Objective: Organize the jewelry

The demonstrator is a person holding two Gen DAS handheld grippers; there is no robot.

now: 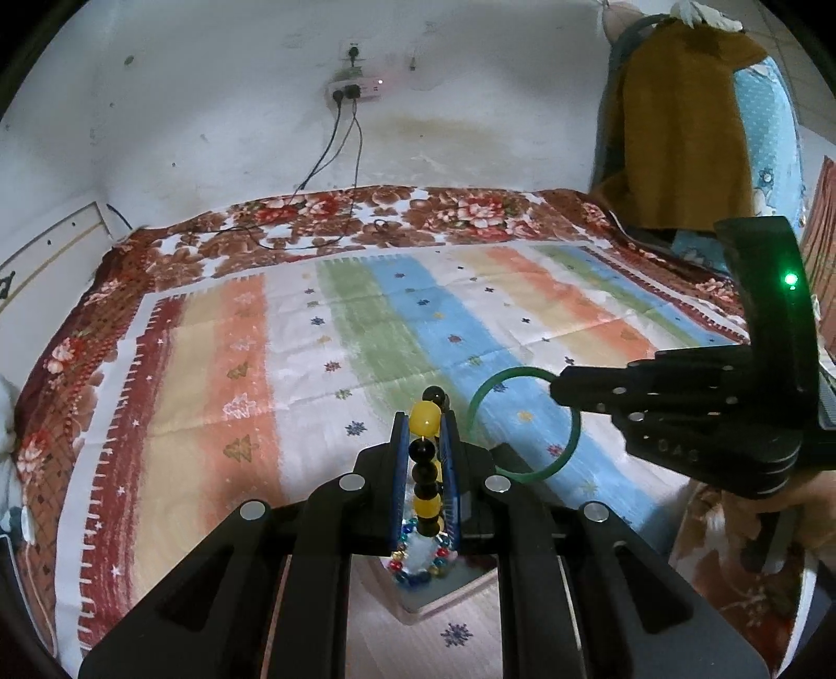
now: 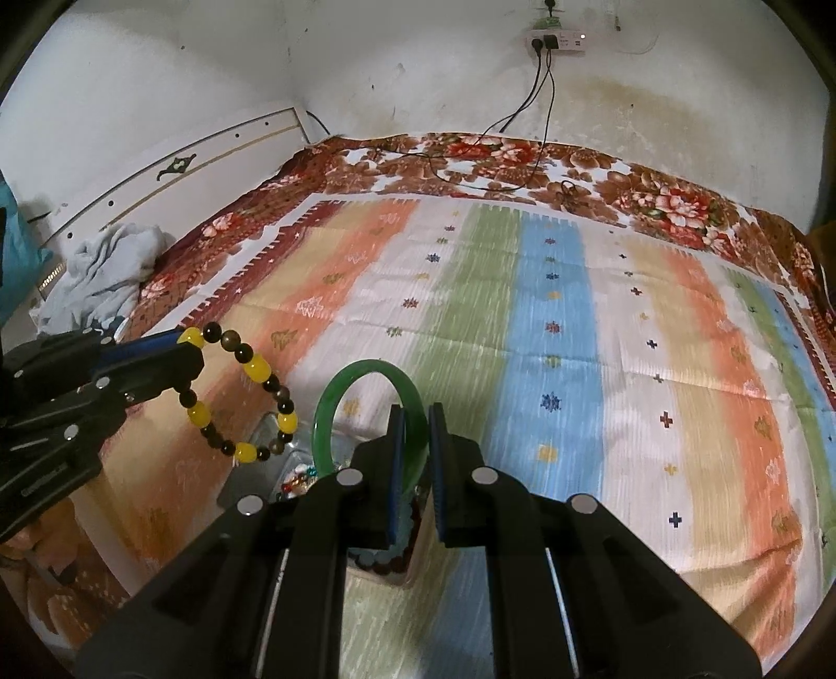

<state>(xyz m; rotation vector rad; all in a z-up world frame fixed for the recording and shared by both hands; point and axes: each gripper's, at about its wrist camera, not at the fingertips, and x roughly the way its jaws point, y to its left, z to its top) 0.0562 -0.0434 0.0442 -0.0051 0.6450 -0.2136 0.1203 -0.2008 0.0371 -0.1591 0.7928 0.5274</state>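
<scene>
My left gripper (image 1: 424, 423) is shut on a bracelet of yellow and dark beads (image 1: 424, 418), held edge-on between its blue pads. Seen from the right wrist, that bracelet (image 2: 257, 368) hangs as a loop from the left gripper (image 2: 185, 347). My right gripper (image 2: 415, 418) is shut on a green bangle (image 2: 326, 407), which stands upright. In the left wrist view the bangle (image 1: 567, 449) sticks out from the right gripper (image 1: 556, 389). Both are held above a small open box (image 1: 449, 600) holding a multi-coloured bead bracelet (image 1: 420, 561). The box (image 2: 261, 444) is partly hidden by the fingers.
A striped cloth (image 2: 548, 324) covers a floral bedsheet (image 2: 653, 198) on a bed against a stained wall. Black cables (image 2: 522, 172) run from a power strip (image 2: 556, 39) onto the bed. A crumpled grey cloth (image 2: 109, 271) lies far left. A mustard garment (image 1: 684, 120) hangs at right.
</scene>
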